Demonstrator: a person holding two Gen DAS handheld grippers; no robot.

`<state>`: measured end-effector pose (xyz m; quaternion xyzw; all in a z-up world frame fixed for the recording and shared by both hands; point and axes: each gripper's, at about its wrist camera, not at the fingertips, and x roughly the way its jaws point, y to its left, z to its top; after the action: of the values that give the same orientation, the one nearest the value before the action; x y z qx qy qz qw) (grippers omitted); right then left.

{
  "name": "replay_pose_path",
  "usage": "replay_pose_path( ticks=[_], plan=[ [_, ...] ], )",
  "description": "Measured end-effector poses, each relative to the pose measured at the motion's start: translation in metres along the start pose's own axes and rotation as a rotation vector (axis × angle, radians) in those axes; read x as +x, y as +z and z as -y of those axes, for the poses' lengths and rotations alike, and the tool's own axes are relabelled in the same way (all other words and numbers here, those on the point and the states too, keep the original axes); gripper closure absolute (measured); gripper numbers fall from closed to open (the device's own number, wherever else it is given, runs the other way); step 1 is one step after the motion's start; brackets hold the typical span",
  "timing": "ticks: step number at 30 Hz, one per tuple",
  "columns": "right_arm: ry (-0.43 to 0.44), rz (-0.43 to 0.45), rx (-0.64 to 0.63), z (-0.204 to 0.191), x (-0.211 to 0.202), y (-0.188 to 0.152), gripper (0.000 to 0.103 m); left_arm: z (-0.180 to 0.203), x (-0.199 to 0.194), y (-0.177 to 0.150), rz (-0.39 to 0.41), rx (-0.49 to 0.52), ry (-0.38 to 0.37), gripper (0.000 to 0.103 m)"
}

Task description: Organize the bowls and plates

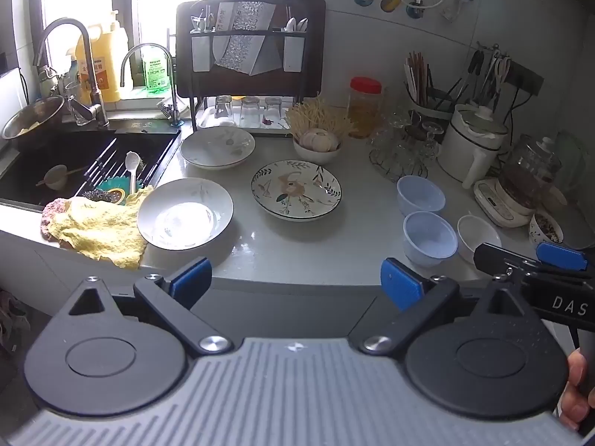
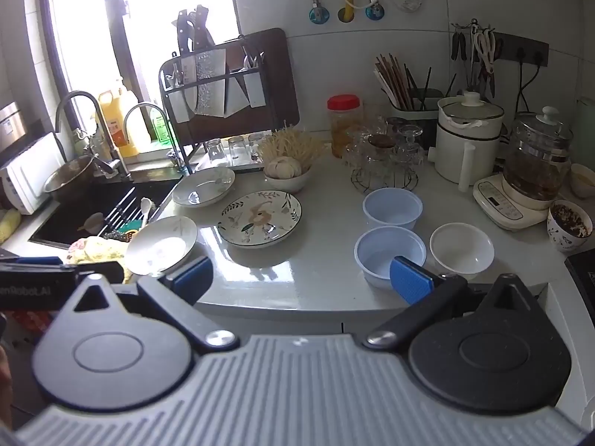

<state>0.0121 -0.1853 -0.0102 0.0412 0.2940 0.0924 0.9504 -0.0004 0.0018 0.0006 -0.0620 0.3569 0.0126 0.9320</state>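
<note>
On the grey counter lie three plates: a white one near the sink (image 1: 185, 213) (image 2: 161, 244), a white one further back (image 1: 217, 147) (image 2: 203, 186), and a floral one (image 1: 296, 190) (image 2: 259, 218). To the right stand two pale blue bowls (image 1: 420, 194) (image 1: 430, 238) (image 2: 392, 208) (image 2: 389, 252) and a small white bowl (image 1: 478, 236) (image 2: 462, 247). My left gripper (image 1: 296, 283) is open and empty, held before the counter's front edge. My right gripper (image 2: 302, 278) is open and empty, its right finger in front of the nearer blue bowl. It shows in the left wrist view (image 1: 520, 256).
A yellow cloth (image 1: 96, 228) lies at the sink's (image 1: 74, 156) edge. A dish rack (image 1: 249, 59) with knives stands at the back. A bowl of garlic (image 1: 317, 145), glassware (image 1: 399, 148), a white pot (image 1: 472, 141), a glass kettle (image 1: 528, 178) and a patterned cup (image 2: 569, 225) crowd the back and right.
</note>
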Motion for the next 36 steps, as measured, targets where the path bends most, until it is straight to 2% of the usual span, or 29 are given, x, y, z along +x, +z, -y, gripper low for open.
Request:
replay_pose_path(
  ticks=[10,36],
  plan=[
    [-0.001,-0.012,0.012,0.005,0.002,-0.005,0.000,0.003,0.005,0.003,0.001,0.020,0.018,0.003],
    [0.021,-0.040,0.001,0.012,0.014,0.001,0.000,-0.005,0.021,0.006,-0.047,-0.005,0.039,0.003]
  ],
)
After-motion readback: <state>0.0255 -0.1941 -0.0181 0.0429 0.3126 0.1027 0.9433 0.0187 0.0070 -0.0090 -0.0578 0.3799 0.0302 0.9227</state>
